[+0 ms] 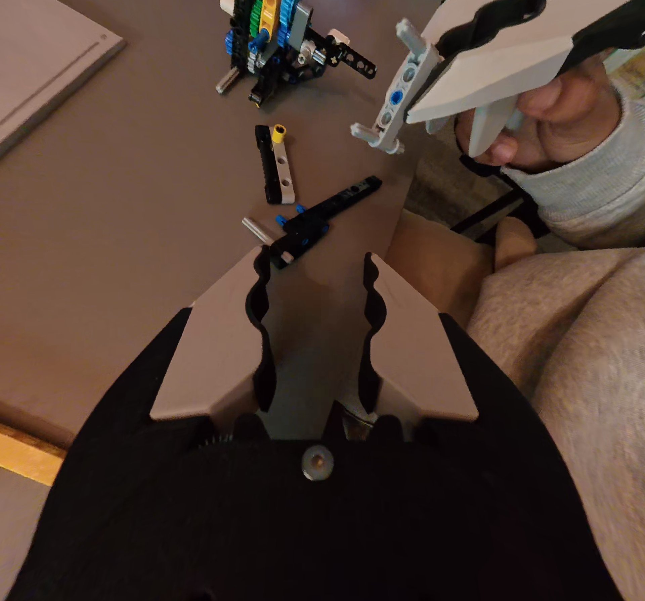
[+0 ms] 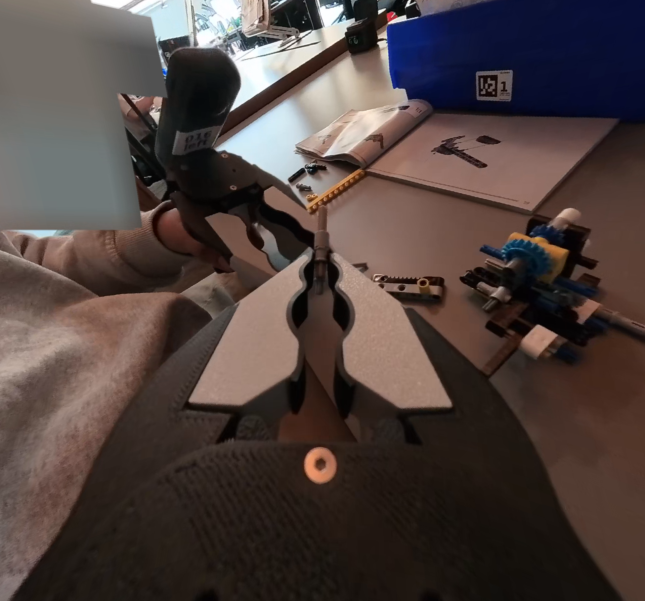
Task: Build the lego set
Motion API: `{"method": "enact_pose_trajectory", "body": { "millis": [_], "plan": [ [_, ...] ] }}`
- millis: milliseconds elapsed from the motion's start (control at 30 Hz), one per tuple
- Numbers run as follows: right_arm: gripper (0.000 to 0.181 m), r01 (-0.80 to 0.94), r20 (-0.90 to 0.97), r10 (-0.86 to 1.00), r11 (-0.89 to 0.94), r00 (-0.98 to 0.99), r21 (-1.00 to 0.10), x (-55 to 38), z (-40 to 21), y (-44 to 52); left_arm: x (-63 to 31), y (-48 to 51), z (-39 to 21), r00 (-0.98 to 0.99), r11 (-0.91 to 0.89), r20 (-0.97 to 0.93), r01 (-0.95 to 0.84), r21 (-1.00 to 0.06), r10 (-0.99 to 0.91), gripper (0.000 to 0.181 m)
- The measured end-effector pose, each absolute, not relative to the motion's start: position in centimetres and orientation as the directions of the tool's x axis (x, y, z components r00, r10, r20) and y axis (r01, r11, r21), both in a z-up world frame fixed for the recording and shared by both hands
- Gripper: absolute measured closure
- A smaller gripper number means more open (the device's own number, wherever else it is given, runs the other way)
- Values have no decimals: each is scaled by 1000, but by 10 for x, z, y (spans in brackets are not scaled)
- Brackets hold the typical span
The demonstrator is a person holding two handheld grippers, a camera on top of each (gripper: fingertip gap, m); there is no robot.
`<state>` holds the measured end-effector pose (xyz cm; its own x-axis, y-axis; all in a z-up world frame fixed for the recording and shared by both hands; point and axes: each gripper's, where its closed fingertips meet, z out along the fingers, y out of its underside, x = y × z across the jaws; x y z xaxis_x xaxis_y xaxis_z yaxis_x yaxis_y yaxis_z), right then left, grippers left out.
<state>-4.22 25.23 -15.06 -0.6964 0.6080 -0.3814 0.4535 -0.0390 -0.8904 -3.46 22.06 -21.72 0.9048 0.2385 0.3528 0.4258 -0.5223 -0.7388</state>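
Note:
My right gripper is shut on a light grey beam with grey pins, held in the air off the table's near edge. In the left wrist view the beam shows side-on in that gripper. My left gripper is open and empty, its tips just above a black sub-assembly with blue pins on the table. It also shows open in the right wrist view. A black and white beam piece with a yellow connector lies beyond it. The geared main model stands farther back, and shows at the right in the right wrist view.
An open instruction booklet and a blue box lie at the back of the table. A long yellow beam and small black parts lie near the booklet. The person's lap and sleeve are at the table's near edge. One gripper's finger ends stand about 8 cm off the other's.

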Motion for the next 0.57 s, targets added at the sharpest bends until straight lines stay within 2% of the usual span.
{"method": "enact_pose_trajectory", "body": {
  "millis": [33,333,567],
  "plan": [
    [176,457,-383,611,-39,-693,-889,-43,-151,253,-34,220,-216,900,-509,361,436,-742,246,131],
    [176,534,-411,618,19,-671,-845,-41,-171,250,-31,216,-213,881,-447,390,473,-760,269,143],
    [176,546,-421,596,35,-684,-837,-36,-175,240,-37,212,-203,872,-370,399,484,-793,285,141]
  ]
}}
